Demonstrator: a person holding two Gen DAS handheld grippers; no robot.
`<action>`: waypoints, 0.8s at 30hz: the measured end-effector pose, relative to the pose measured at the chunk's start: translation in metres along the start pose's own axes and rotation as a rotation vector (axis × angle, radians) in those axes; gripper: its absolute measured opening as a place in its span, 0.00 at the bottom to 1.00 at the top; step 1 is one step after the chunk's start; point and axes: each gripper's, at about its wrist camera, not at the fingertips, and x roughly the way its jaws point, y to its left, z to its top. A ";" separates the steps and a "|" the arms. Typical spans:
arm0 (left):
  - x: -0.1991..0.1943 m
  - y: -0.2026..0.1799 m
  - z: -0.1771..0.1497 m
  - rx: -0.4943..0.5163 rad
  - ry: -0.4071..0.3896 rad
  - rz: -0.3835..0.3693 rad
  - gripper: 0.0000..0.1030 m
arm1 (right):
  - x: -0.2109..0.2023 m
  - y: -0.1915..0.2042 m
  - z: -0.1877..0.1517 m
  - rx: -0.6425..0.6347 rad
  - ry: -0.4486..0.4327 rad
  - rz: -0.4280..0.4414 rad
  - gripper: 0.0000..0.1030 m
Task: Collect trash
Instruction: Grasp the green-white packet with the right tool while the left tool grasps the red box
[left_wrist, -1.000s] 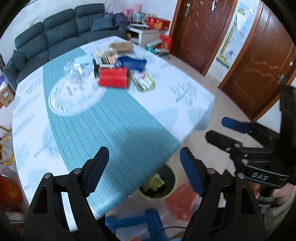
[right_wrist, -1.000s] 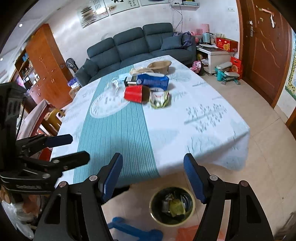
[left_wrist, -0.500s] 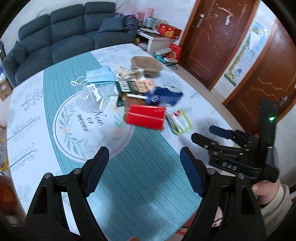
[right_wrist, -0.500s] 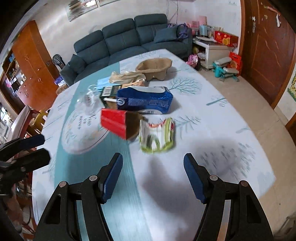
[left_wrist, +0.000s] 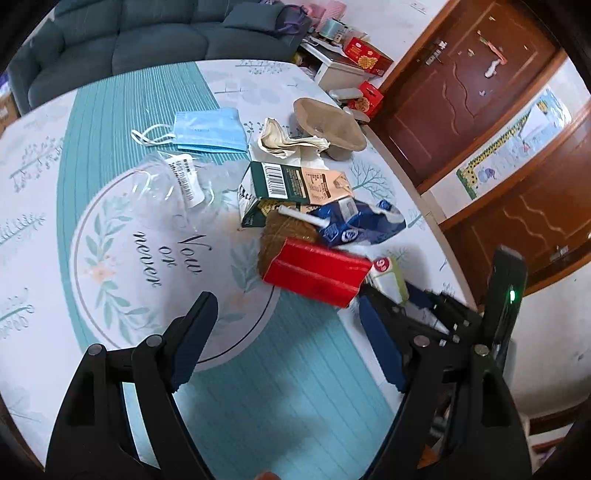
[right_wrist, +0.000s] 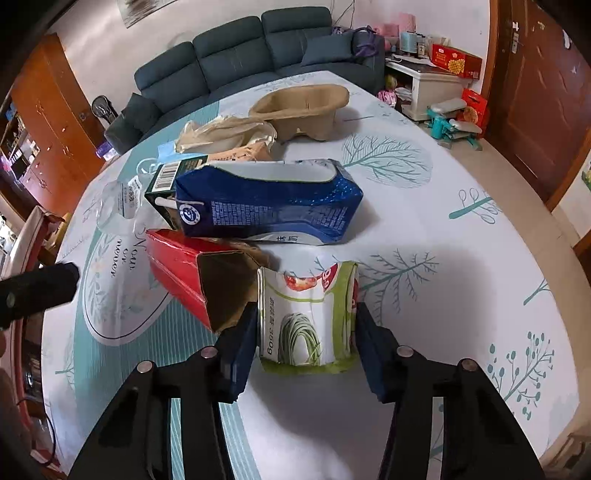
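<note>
Trash lies heaped on the table: a red carton (left_wrist: 317, 275) (right_wrist: 184, 273), a blue milk carton (right_wrist: 266, 203) (left_wrist: 354, 221), a green carton (left_wrist: 288, 184), a blue face mask (left_wrist: 208, 129), a clear plastic wrapper (left_wrist: 166, 184), crumpled paper (left_wrist: 288, 140) and a brown pulp tray (right_wrist: 303, 107) (left_wrist: 328, 125). A green-and-white noodle packet (right_wrist: 306, 325) lies between my right gripper's (right_wrist: 306, 347) open jaws, at the fingertips. My left gripper (left_wrist: 288, 332) is open and empty, just short of the red carton.
The table wears a white tablecloth with a teal striped runner (left_wrist: 277, 406). A dark sofa (right_wrist: 251, 48) stands behind it. A white side cabinet (right_wrist: 428, 85) and brown doors (left_wrist: 465, 85) are to the right. The table edge (right_wrist: 517, 206) curves near on the right.
Both grippers have moved forward over the table toward the trash heap. The right gripper's jaws now flank the noodle packet; the left has closed in on the red carton.
</note>
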 end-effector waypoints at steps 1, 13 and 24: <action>0.002 0.000 0.002 -0.014 0.001 -0.004 0.74 | -0.003 0.000 -0.001 0.000 -0.010 0.009 0.35; 0.048 0.000 0.017 -0.297 0.019 0.010 0.77 | -0.024 -0.017 -0.006 0.070 -0.059 0.066 0.19; 0.094 -0.011 0.013 -0.416 0.008 0.092 0.77 | -0.029 -0.023 -0.012 0.085 -0.071 0.087 0.19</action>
